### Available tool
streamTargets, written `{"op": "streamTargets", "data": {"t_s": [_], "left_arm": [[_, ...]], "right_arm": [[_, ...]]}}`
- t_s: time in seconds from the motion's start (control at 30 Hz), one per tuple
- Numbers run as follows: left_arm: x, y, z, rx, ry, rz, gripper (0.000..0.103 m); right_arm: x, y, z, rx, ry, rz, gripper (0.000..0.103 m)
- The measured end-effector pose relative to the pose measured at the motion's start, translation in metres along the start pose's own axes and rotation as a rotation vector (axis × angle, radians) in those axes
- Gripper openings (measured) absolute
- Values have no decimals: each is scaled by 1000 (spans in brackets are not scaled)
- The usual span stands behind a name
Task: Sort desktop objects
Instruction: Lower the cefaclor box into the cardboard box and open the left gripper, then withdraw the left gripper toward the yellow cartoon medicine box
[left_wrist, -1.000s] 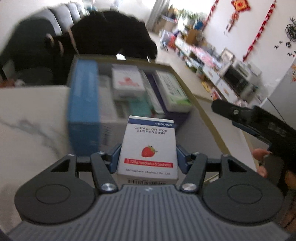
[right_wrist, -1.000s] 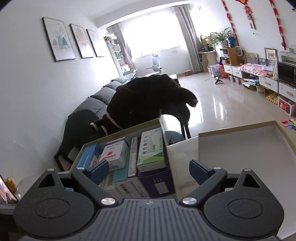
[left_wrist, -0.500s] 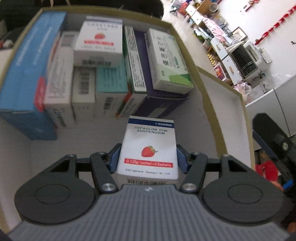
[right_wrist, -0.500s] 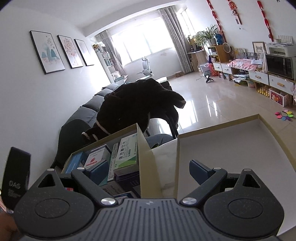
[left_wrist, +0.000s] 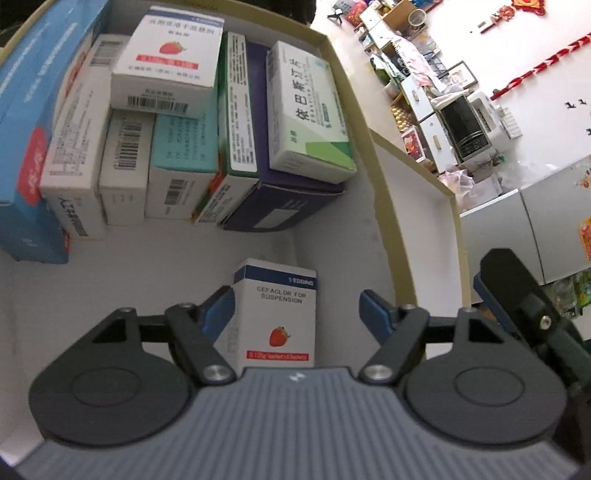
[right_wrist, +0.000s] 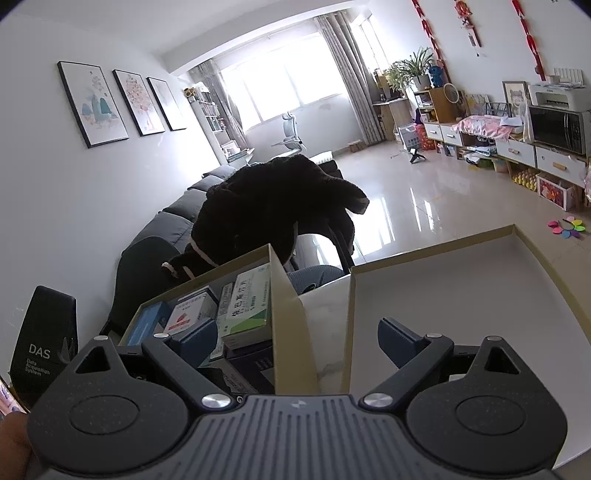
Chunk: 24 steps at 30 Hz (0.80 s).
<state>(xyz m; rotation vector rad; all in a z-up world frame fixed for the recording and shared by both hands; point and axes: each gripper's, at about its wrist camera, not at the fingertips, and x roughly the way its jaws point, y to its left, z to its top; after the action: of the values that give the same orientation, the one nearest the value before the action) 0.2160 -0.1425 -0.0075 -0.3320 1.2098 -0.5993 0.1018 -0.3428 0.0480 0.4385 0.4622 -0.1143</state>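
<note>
Presently the strawberry medicine box (left_wrist: 275, 314) lies on the floor of the carton (left_wrist: 373, 173), in front of the other packed boxes (left_wrist: 177, 122), between the spread, released fingers of the left gripper (left_wrist: 295, 310); the right gripper (right_wrist: 297, 341) is also spread and empty, and remaining items cannot be judged.

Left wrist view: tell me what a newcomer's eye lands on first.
First, the white Cefaclor box with a strawberry and dark blue top band, standing on the bare floor of the cardboard tray between the open fingers of the left gripper. Next, the packed cluster of medicine boxes at the tray's far end, flanked on the left by a long blue carton.
</note>
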Motion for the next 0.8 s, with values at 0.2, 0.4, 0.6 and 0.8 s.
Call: {"op": "streamTargets", "data": {"t_s": [0.2,0.4,0.6,0.8], "left_arm": [[-27,4,-9,21,-44,-30,75],[-59,8,-9,64,-141,-27,77],[-107,25,-21,94,-273,28,80],[-147,45,-38,138,-375,95,86]], "right_arm": [[-9,7,1,-12,-15,3,95],[-22,16,3,-5,-38,10,95],[-36,34,-7,-23,-42,33,96],[-48,53,-21,-40,-32,58,96]]}}
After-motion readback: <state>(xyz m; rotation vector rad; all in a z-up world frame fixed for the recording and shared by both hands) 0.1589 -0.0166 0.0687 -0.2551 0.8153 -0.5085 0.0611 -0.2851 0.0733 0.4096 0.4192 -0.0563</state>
